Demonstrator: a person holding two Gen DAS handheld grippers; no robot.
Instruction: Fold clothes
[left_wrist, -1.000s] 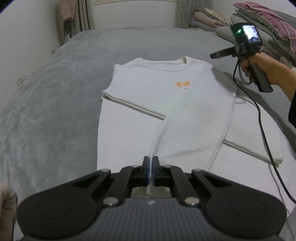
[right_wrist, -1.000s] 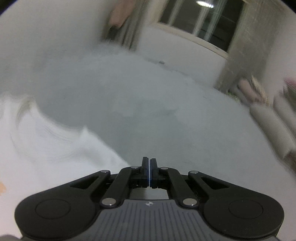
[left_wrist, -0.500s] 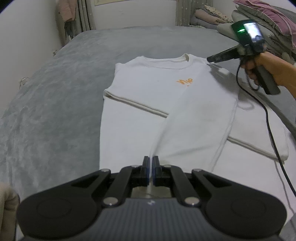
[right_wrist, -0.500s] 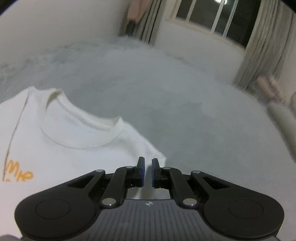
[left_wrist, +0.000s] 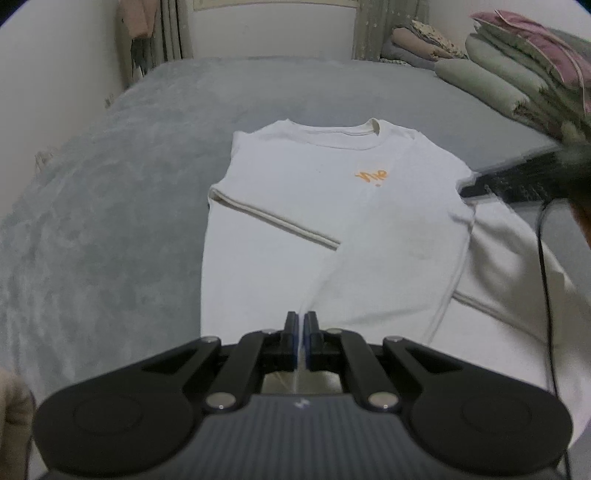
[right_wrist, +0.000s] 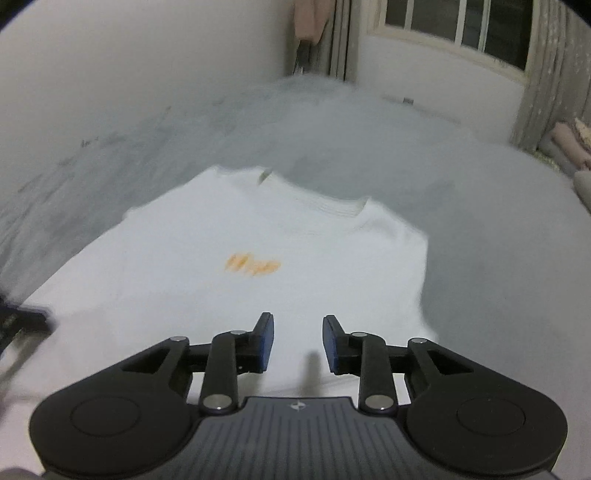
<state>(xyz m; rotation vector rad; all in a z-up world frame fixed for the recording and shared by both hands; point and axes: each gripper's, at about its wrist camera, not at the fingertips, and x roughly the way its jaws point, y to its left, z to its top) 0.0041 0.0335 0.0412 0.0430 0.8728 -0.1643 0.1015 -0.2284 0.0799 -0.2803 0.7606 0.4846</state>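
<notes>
the white t-shirt (left_wrist: 332, 221) lies flat on the grey bed (left_wrist: 92, 240), one sleeve folded across its front, the left gripper (left_wrist: 303, 334) clamped on a fold of its cloth while the right gripper (right_wrist: 298, 341), jaws just opening and apart, hovers over it with nothing between them.

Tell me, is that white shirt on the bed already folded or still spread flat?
Partly folded. The white shirt has one sleeve laid across its front; the other sleeve still lies out sideways on the grey bed.
</notes>
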